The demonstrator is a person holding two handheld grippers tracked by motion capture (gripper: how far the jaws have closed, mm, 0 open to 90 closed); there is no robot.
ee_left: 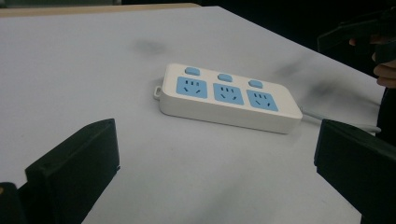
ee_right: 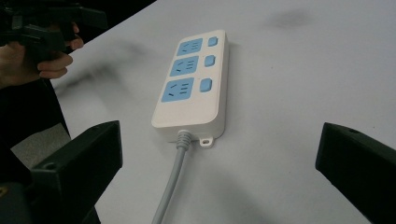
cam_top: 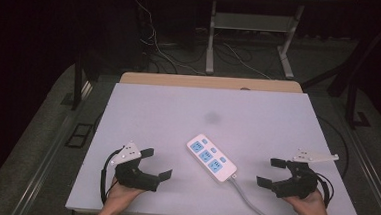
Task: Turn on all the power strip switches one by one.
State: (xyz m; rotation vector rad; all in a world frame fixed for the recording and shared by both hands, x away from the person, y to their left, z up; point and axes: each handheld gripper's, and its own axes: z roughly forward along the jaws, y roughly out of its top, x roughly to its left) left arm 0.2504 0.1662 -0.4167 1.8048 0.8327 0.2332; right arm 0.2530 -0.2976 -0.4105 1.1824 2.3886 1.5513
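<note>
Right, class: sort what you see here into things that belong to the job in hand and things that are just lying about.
Belongs to the job:
power strip
its grey cable
left gripper, open
right gripper, open

Just about:
white table
dark smudge on it
cables on the floor

A lab or test room, by the look of it: a bare white surface [cam_top: 178,112] sits on its own under dim light, dark all around. Beyond the surface, loose cables [cam_top: 157,50] trail over grey carpet [cam_top: 36,143] past a white metal stand [cam_top: 253,31]. No homely furnishings near the surface.
</note>
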